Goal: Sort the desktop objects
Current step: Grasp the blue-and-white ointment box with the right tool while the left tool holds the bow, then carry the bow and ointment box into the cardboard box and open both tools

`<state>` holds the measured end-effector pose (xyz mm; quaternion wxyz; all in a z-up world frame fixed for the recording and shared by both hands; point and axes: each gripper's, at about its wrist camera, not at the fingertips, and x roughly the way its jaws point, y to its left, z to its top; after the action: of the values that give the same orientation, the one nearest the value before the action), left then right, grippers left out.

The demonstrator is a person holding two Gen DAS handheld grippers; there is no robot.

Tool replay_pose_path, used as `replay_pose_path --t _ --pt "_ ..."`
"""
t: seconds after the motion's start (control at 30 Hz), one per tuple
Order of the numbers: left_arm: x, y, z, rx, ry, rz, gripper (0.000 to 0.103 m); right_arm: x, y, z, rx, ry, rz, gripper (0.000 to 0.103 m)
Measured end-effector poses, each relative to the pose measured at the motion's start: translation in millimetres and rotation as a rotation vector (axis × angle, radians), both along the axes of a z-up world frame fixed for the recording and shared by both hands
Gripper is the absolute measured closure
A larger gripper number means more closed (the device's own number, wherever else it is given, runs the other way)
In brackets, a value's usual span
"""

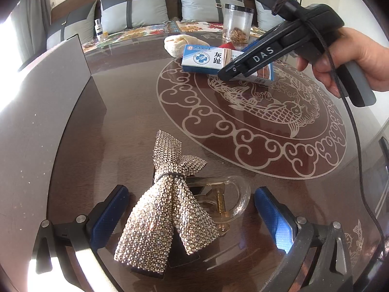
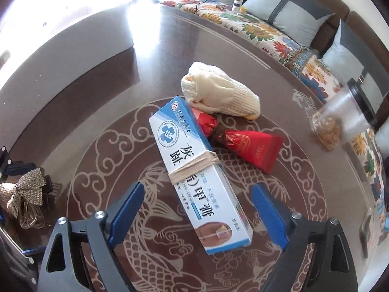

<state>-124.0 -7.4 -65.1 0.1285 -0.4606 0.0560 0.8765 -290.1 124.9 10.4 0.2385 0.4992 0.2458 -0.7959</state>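
Glass table (image 1: pixel 136 112) | left gripper (image 1: pixel 192 221) apart (astride bow (image 1: pixel 167 206)) | right gripper (image 2: pixel 197 216) apart over box (image 2: pixel 194 170)

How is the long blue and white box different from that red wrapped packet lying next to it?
The long blue and white cardboard box is a straight rectangular carton; the shiny red foil packet is pinched at its middle like a bow. The box has pale string wound round it; the packet is cinched by a dark band. The box overlaps one end of the packet. Both lie flat on the brown glass-topped table.
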Motion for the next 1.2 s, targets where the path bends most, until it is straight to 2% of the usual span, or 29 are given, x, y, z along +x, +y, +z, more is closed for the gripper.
replay_pose_path --t 0.07,0.1,0.13,0.23,0.37,0.5,0.63,0.77,0.9,1.0,1.07,1.2 --pt "1.4 -8.2 3.6 0.054 -0.010 -0.004 0.000 -10.2 -2.0 -7.0 -0.001 -0.064 -0.045 0.047" --pt "3.7 -14.3 6.7 0.084 -0.006 0.003 0.008 -9.4 2.1 -4.6 -0.019 -0.073 -0.075 0.052" --pt "7.5 -20.1 10.6 0.104 0.010 0.011 0.027 -5.1 6.7 -1.6 -0.027 -0.071 -0.102 0.054" --pt "19.3 -29.1 21.2 0.120 0.065 0.015 0.049 30.9 30.3 10.8 -0.114 -0.087 -0.177 0.058" --pt "31.3 -27.1 30.4 0.143 0.098 -0.019 0.051 102.7 77.3 17.5 -0.262 -0.150 -0.290 0.058" --pt "45.2 -30.8 47.9 0.216 0.120 -0.006 0.051 163.4 112.5 16.6 -0.315 -0.172 -0.392 0.058" --pt "59.6 -50.2 85.4 0.312 0.156 0.024 0.051 194.7 113.8 33.6 -0.360 -0.177 -0.446 0.058" --pt "73.7 -103.0 135.0 0.369 0.230 0.093 0.051 199.7 58.4 82.3 -0.395 -0.119 -0.361 0.058" --pt "80.2 -186.1 161.1 0.338 0.257 0.215 0.051 199.9 -39.5 130.4 -0.521 -0.110 -0.219 0.058" --pt "76.8 -251.1 157.8 0.241 0.232 0.321 0.051 202.0 -125.2 152.2 -0.617 -0.142 -0.098 0.058" --pt "70.6 -289.8 146.0 0.191 0.183 0.382 0.051 204.1 -182.1 152.7 -0.631 -0.170 -0.035 0.058" --pt "58.5 -338.5 109.9 0.104 0.032 0.478 0.050 199.8 -271.3 118.6 -0.581 -0.237 -0.003 0.058"
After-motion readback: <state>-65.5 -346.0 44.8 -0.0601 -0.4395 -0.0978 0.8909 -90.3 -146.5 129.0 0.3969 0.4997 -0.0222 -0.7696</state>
